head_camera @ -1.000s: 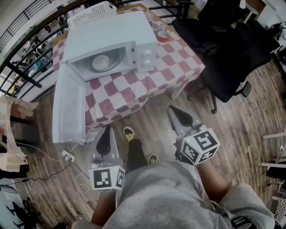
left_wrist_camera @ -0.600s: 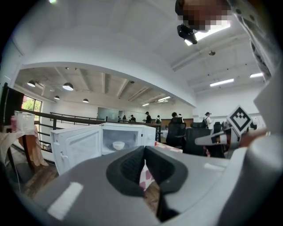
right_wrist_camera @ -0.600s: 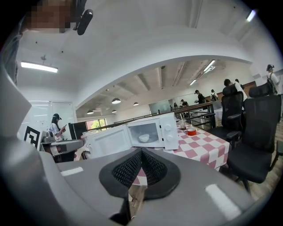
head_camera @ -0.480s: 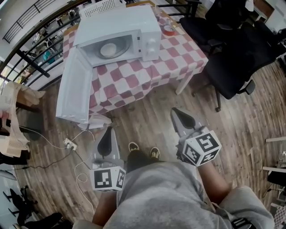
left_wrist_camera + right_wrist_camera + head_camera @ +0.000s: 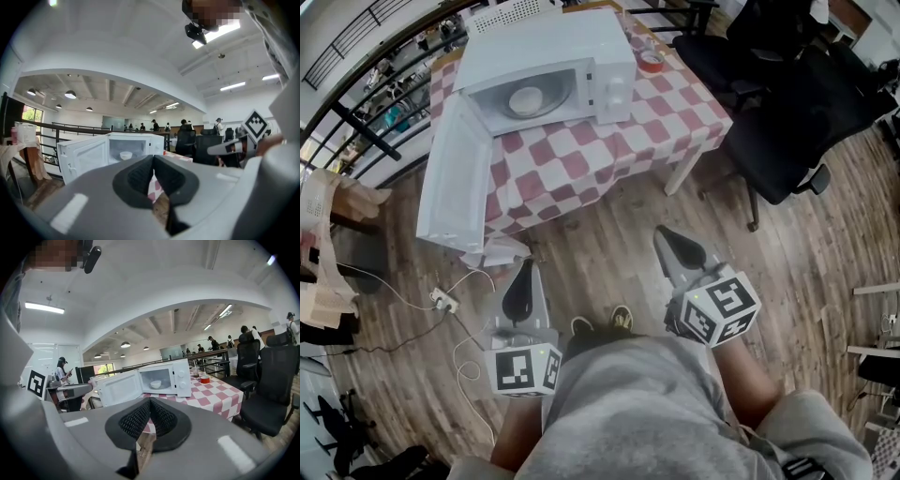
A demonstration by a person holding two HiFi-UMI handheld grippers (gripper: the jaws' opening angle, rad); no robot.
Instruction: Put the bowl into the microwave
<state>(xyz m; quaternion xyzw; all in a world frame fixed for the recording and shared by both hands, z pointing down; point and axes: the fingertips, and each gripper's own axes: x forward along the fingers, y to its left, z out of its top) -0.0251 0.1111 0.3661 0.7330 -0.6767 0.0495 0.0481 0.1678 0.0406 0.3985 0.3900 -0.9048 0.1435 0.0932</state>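
Bowl (image 5: 527,99), small, round, white, sits inside open microwave (image 5: 572,42); left gripper (image 5: 524,279) and right gripper (image 5: 672,243) closed, empty.

Open-plan office: black swivel chairs (image 5: 787,94), ceiling strip lights (image 5: 44,308), a railing (image 5: 366,139), people (image 5: 62,370) in the background.

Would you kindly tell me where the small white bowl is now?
In the head view, the small white bowl sits inside the open white microwave, upper left, which stands on the red-and-white checked tablecloth.
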